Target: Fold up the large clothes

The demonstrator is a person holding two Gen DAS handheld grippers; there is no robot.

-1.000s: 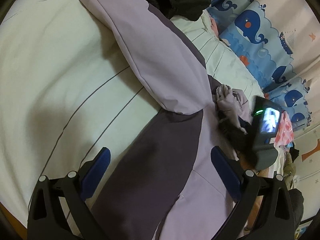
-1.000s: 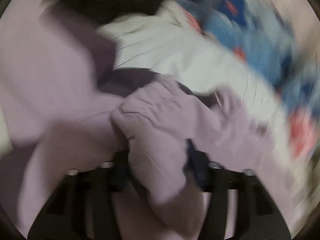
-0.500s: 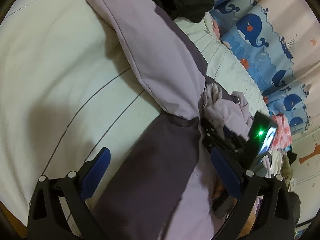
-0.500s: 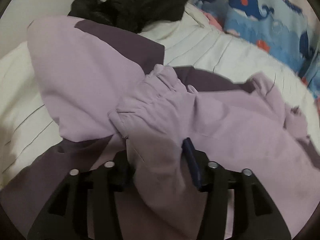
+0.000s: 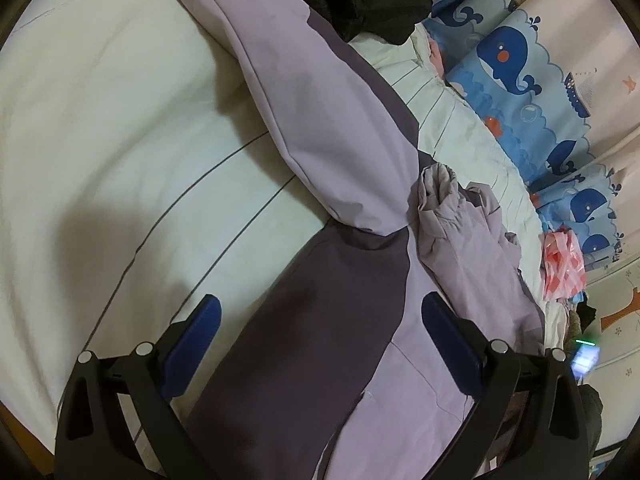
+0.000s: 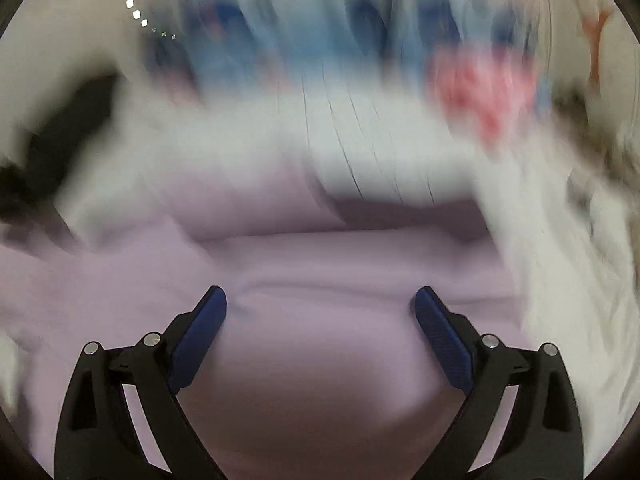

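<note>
I've just let go of the sleeve cuff (image 5: 440, 204): half a second ago my right gripper (image 6: 320, 312) was clamped on it, now its jaws are opening, already wide, nothing pinched between the pads, only lilac fabric lying under them. The right view is smeared with motion blur, so that gripper is moving, I can't tell exactly where to.

The cuff now rests crumpled on the jacket (image 5: 340, 280), ahead and to the right of my left gripper (image 5: 320, 316), next to the other sleeve (image 5: 320, 100), which runs forward and to the left from the jacket body. In the left view the right gripper has gone from beside the cuff.

Left gripper hasn't moved, jaws wide and empty, hovering over the dark purple panel of the jacket. The jacket lies spread on the bed (image 5: 100, 140), straight ahead of both grippers.

My read: the right sleeve is now folded in over the body, but bunched. The left sleeve looks unfolded, likely the next one to fold in.
</note>
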